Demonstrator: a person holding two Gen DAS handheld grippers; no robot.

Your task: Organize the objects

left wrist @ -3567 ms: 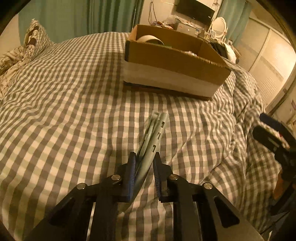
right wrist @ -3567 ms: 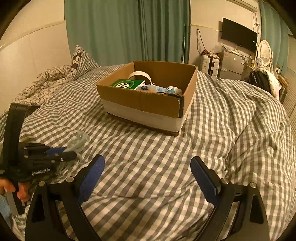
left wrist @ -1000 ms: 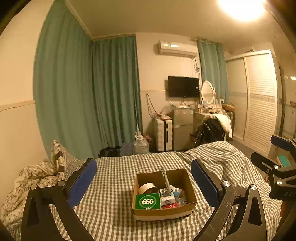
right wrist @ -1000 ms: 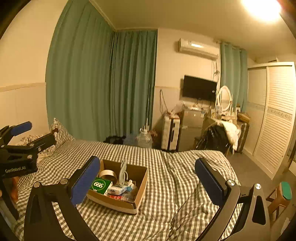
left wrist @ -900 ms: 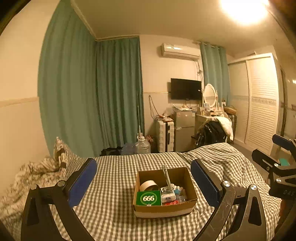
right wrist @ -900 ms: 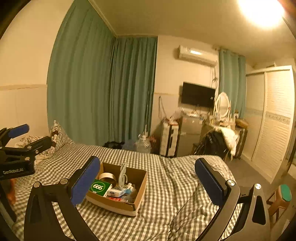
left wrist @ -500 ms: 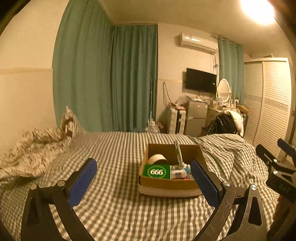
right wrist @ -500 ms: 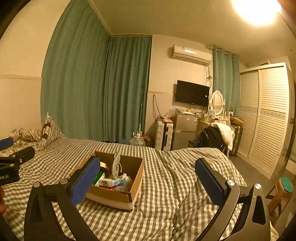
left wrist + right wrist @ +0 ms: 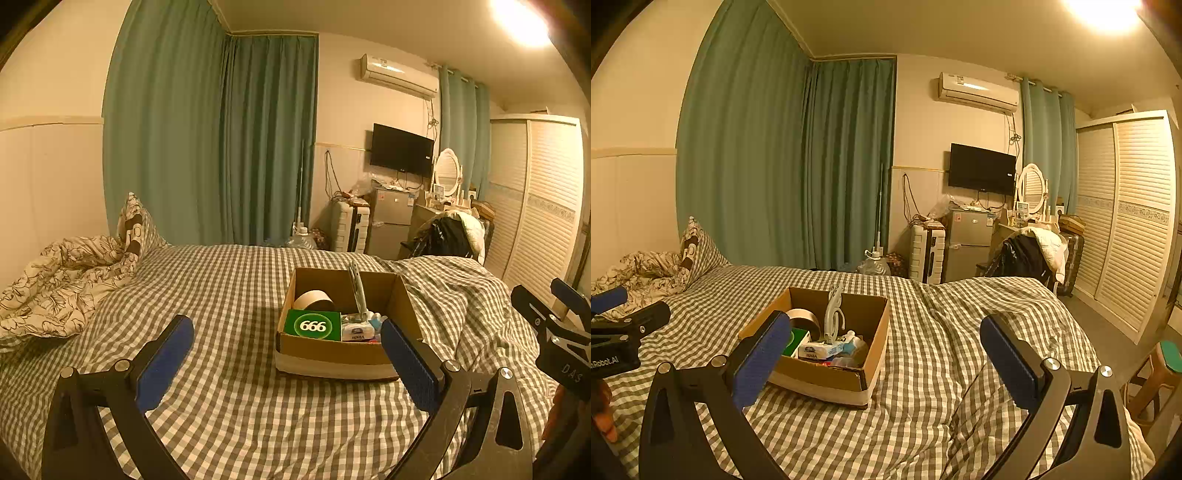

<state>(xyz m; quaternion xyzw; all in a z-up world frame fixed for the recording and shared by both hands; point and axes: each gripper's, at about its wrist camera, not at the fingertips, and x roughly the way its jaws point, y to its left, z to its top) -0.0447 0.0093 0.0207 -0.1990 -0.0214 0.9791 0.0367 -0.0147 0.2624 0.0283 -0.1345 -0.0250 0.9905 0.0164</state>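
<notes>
A cardboard box (image 9: 332,350) sits on the checked bed, also in the right wrist view (image 9: 827,376). It holds a green "666" pack (image 9: 317,325), a tape roll (image 9: 314,300), a tissue pack (image 9: 818,349) and pale hangers (image 9: 834,312) standing upright. My left gripper (image 9: 288,358) is open and empty, held back from the box. My right gripper (image 9: 882,354) is open and empty, right of the box. Each gripper shows at the edge of the other's view.
The checked bedspread (image 9: 221,295) has a rumpled floral duvet and pillow (image 9: 70,273) at the left. Beyond the bed stand green curtains, a small fridge (image 9: 967,243), a suitcase, a chair with clothes and a louvred wardrobe (image 9: 1134,229). A stool (image 9: 1160,373) stands at the right.
Both grippers have dropped lower and nearer the bed over the last second, so the box looks larger. Earlier the left gripper was shut on the hangers on the bed; they now stand in the box.
</notes>
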